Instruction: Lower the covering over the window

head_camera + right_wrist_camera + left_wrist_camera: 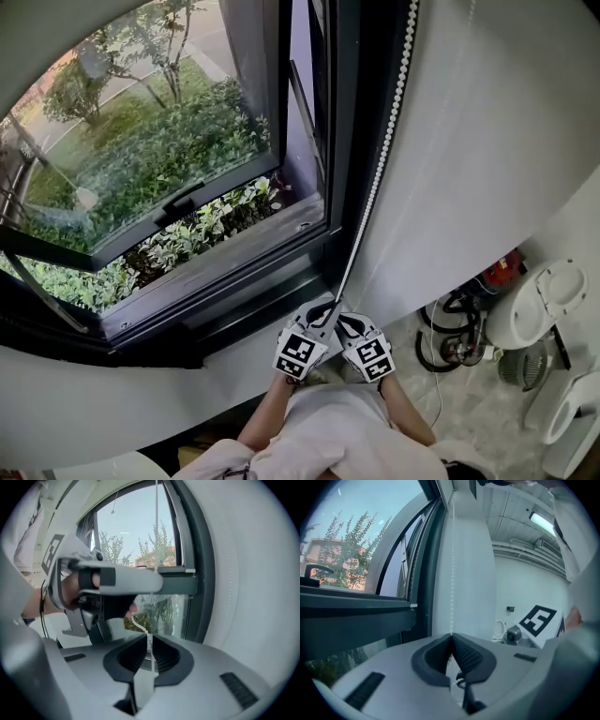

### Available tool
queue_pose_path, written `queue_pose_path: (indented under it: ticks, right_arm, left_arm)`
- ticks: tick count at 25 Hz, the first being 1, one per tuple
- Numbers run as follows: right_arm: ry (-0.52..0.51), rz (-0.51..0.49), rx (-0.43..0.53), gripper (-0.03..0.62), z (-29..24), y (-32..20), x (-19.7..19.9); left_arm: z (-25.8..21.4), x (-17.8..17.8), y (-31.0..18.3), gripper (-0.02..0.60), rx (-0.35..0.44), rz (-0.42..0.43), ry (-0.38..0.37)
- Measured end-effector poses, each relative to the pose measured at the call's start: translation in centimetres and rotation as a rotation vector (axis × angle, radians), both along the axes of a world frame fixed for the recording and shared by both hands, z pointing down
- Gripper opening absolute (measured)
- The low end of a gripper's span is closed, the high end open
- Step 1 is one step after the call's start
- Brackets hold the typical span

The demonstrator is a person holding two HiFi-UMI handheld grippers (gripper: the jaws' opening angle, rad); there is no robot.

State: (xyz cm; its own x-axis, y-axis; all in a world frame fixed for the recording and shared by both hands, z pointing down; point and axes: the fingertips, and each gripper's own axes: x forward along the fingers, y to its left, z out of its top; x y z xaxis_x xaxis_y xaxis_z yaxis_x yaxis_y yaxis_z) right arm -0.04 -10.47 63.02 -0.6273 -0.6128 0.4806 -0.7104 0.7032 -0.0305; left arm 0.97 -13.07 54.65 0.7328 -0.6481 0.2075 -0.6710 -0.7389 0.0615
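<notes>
A white bead chain [377, 178] runs down the dark window frame [352, 141] from the upper right to both grippers, which meet below the sill. My left gripper [325, 316] is shut on the chain [451, 583], which enters its closed pads [461, 651] from above. My right gripper [341, 323] sits just beside it. Its jaws [149, 642] stand slightly apart, with the chain [140, 626] lying loose in the gap. In the right gripper view the left gripper [157, 581] grips the chain higher up. The covering itself is not in view.
The window sash [187, 202] is swung outward over green shrubs [169, 150]. A white wall [487, 141] lies to the right of the frame. On the floor at the right are a coiled black hose [450, 328], a red item [506, 267] and white round fixtures [548, 300].
</notes>
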Motion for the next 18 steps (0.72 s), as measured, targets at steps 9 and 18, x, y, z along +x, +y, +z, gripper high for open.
queue_pose_path:
  ticks: [9, 18]
  right_arm:
    - [-0.093, -0.036, 0.095, 0.109, -8.5, 0.8, 0.7]
    - [-0.247, -0.022, 0.320, 0.124, -20.9, -1.3, 0.7]
  left_arm:
    - [0.3, -1.3, -0.2, 0.014, 0.009, -0.031, 0.010]
    - [0.0, -0.6, 0.2, 0.014, 0.010, -0.011, 0.014]
